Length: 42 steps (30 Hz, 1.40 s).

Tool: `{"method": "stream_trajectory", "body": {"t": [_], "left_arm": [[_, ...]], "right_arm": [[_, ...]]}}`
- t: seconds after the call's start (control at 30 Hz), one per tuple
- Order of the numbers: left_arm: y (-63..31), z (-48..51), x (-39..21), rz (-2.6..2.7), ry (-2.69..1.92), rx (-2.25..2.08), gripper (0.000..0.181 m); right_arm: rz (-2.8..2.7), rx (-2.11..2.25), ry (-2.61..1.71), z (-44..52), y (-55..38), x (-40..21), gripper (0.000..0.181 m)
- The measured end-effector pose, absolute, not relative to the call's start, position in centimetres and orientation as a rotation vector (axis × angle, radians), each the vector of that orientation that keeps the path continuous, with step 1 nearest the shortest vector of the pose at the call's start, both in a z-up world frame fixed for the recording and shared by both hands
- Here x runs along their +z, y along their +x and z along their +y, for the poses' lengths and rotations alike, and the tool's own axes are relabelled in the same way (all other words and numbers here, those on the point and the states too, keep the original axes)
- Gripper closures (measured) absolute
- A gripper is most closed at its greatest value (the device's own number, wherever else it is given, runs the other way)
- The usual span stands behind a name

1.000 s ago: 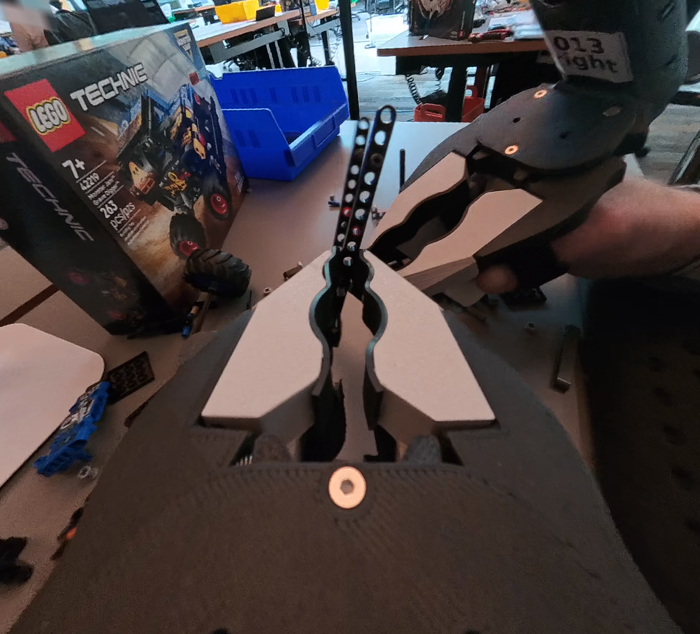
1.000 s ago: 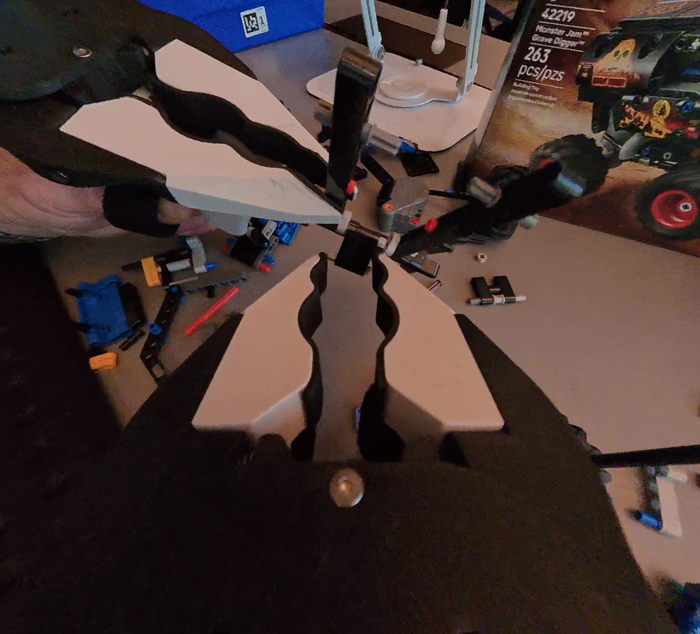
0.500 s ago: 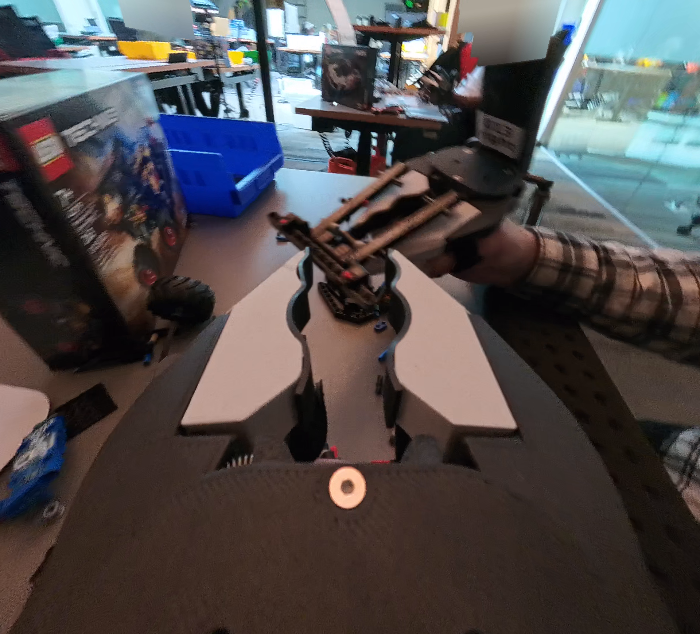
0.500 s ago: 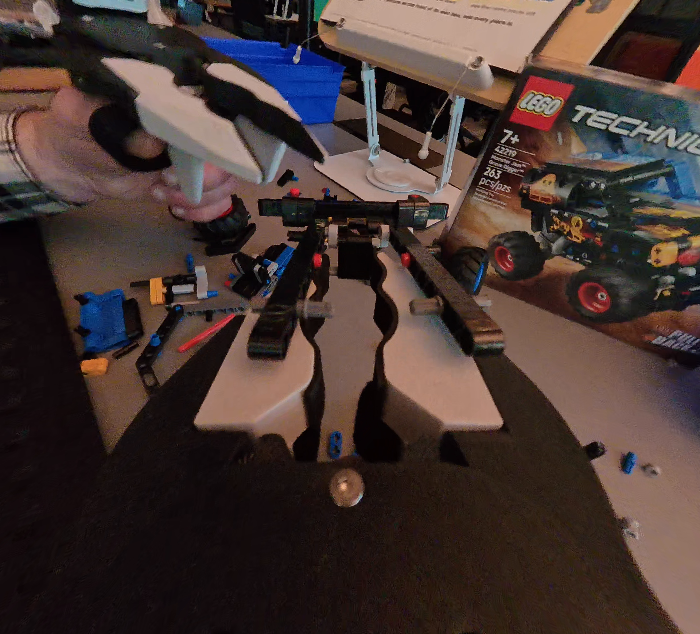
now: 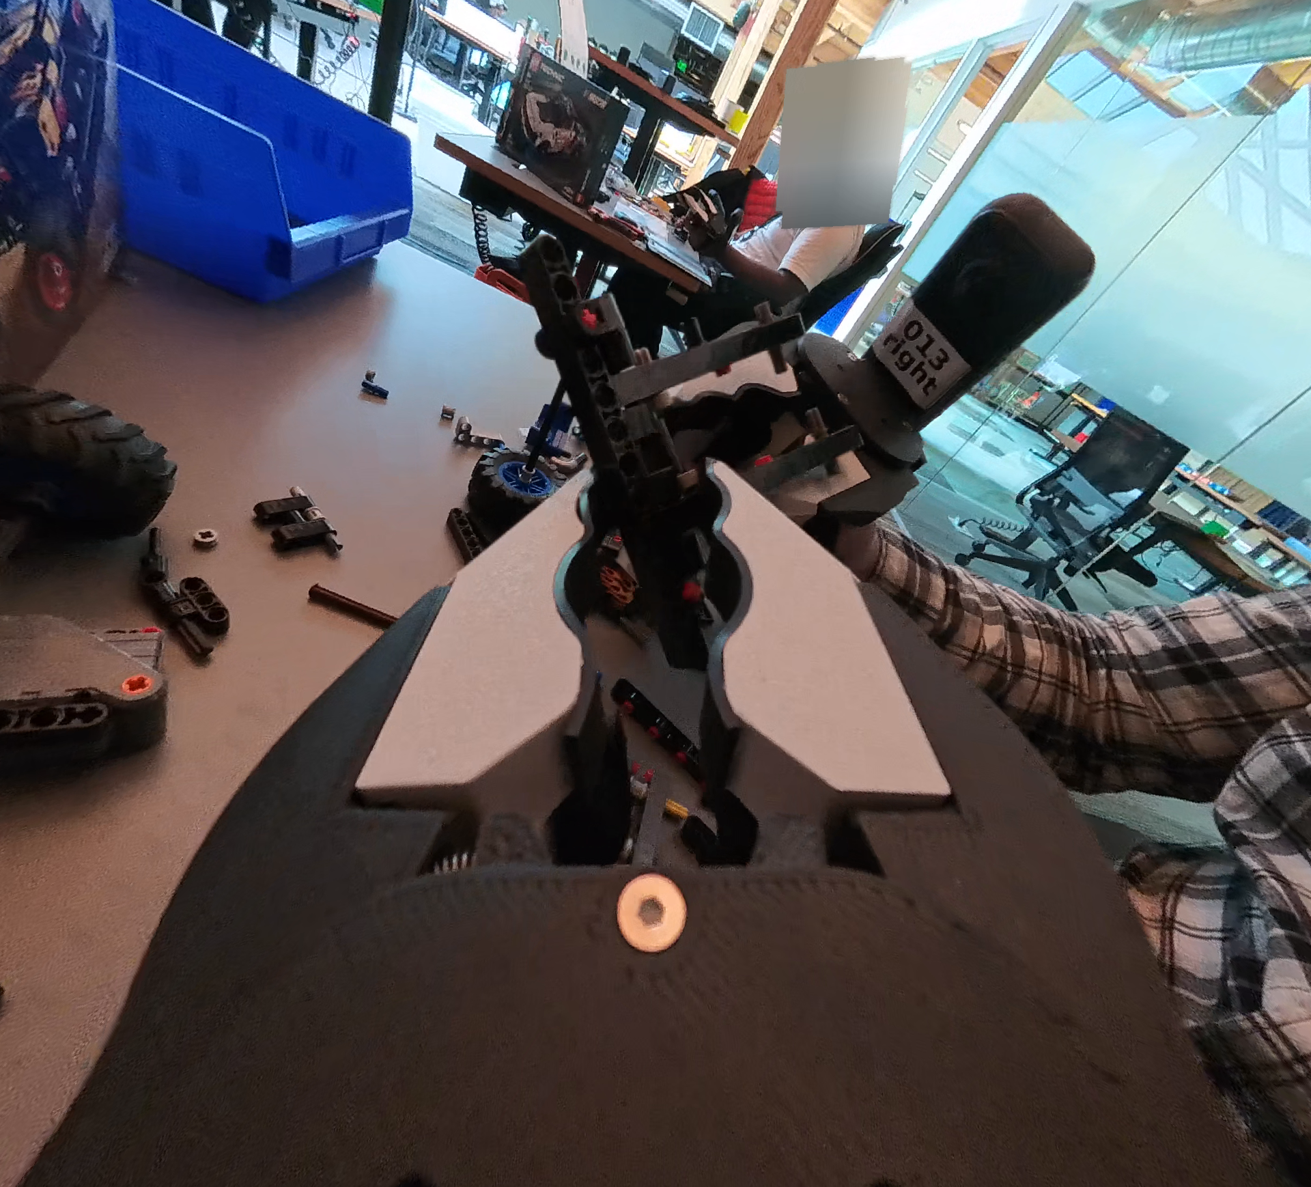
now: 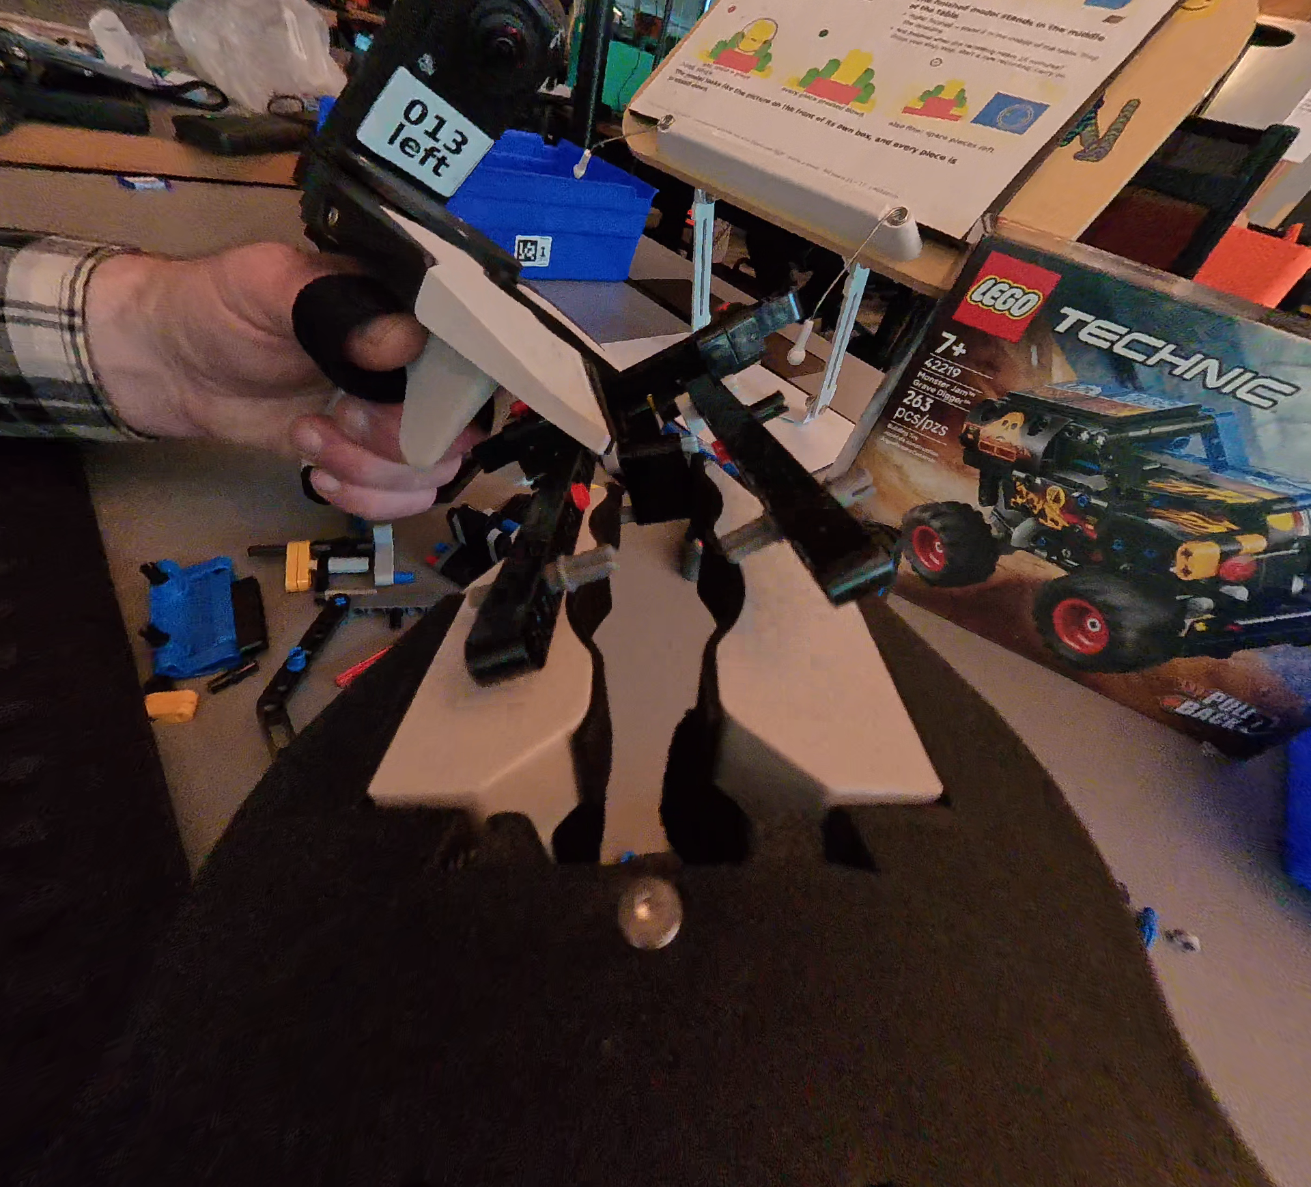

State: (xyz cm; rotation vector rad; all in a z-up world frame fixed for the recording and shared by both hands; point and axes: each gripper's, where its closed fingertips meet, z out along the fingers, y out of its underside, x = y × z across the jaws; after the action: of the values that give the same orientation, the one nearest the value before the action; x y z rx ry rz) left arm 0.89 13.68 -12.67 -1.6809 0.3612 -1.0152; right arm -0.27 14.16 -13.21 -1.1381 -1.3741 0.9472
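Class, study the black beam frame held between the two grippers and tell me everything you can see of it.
The black beam frame looks like hard plastic: long studless beams with rows of round holes, joined by a crossbeam, with red pins and grey axle stubs sticking out. It is held above the grey table, tilted. The right gripper is shut on its central block, the two long beams splaying back over the gripper's fingers. The left gripper meets one beam end; whether it clamps it cannot be told.

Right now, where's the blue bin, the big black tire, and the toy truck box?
blue bin [image 5: 234, 188], left wrist view, on its front wall.
big black tire [image 5: 78, 465], left wrist view, on its knobby tread.
toy truck box [image 6: 1107, 479], right wrist view, on its printed front.
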Motion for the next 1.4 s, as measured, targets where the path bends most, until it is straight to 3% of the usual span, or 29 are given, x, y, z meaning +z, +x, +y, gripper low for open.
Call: {"method": "stream_trajectory", "body": {"t": [0.1, 0.2, 0.47, 0.6, 0.93, 1.1, 1.23, 1.33, 1.37, 1.4], "left_arm": [[0.9, 13.9, -12.8, 0.321, -1.674, -1.052, 0.159], [3.1, 12.5, -13.0, 0.507, -1.673, -0.904, 0.173], [0.6, 13.5, -14.5, 0.445, -1.748, -0.883, 0.174], [0.5, 13.7, -15.0, 0.474, -1.774, -0.849, 0.174], [-2.5, 14.0, -15.1, 0.514, -1.802, -0.597, 0.174], [-2.8, 14.1, -15.7, 0.519, -1.829, -0.560, 0.174], [-1.6, 13.8, -16.1, 0.566, -1.833, -0.565, 0.173], [-0.8, 13.7, -17.3, 0.644, -1.874, -0.496, 0.173], [-0.5, 13.6, -17.6, 0.670, -1.881, -0.481, 0.172], [-0.2, 13.5, -17.7, 0.687, -1.879, -0.478, 0.169]], "right_arm": [[-1.321, 0.906, -1.200, 15.2, -0.2, -13.3, 0.165], [-1.087, 1.054, -1.365, 19.4, 1.7, -12.6, 0.168], [-1.408, 1.027, -1.442, 16.7, 0.0, -17.3, 0.167], [-1.544, 1.014, -1.497, 15.7, -0.1, -19.6, 0.153], [-1.262, 0.933, -1.372, 19.4, 2.6, -14.8, 0.143], [-1.163, 0.750, -1.151, 19.1, 3.5, -11.1, 0.148], [-1.244, 0.709, -1.135, 17.9, 2.2, -12.0, 0.138], [-1.313, 0.600, -1.058, 16.8, 1.4, -12.2, 0.141], [-1.356, 0.580, -1.085, 16.8, 1.1, -13.2, 0.152], [-1.422, 0.574, -1.139, 16.9, 0.8, -14.8, 0.176]]}}
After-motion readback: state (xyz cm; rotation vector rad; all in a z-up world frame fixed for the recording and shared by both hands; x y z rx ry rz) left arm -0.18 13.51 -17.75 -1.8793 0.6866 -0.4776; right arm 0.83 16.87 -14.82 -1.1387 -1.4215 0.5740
